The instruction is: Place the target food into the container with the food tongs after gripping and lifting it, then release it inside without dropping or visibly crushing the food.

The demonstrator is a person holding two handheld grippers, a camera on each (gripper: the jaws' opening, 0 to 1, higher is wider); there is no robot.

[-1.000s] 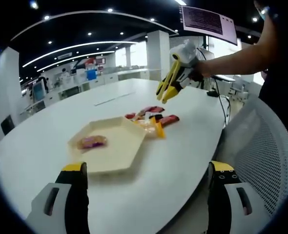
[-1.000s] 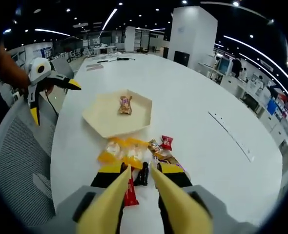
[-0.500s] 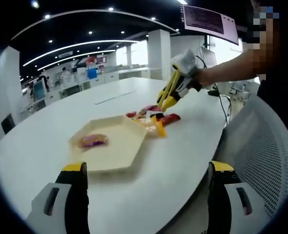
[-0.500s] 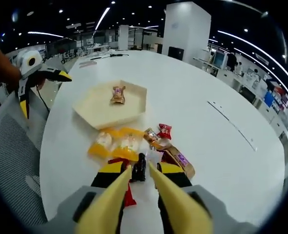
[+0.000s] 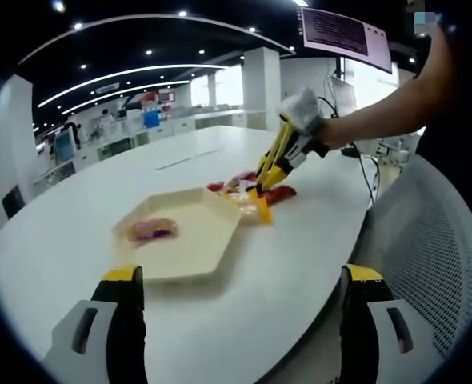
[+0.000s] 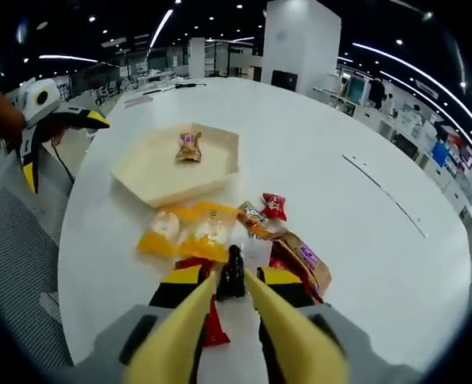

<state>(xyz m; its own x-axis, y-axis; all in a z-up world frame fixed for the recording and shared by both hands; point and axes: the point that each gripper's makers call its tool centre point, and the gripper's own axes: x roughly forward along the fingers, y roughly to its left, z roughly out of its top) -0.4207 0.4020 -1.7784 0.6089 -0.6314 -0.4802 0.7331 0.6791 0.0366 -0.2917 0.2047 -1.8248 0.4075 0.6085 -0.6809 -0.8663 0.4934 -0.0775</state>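
Right gripper (image 6: 234,282) nearly closed over dark snack (image 6: 234,272) in pile near table (image 6: 364,264) edge. Left gripper (image 5: 236,276) open, idle. Tray (image 6: 144,172) beside pile. Risk: neighbouring packets snagged, snack slipping or crushed.

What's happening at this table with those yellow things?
A person holds tongs in each hand. The right tongs are lowered into a pile of wrapped snacks, tips around a small dark packet. The left tongs wait open near the hexagonal tray, which holds one wrapped snack.

An open-plan office: white meeting table (image 6: 364,240), mesh chair (image 5: 436,264), rows of desks under ceiling strip lights.
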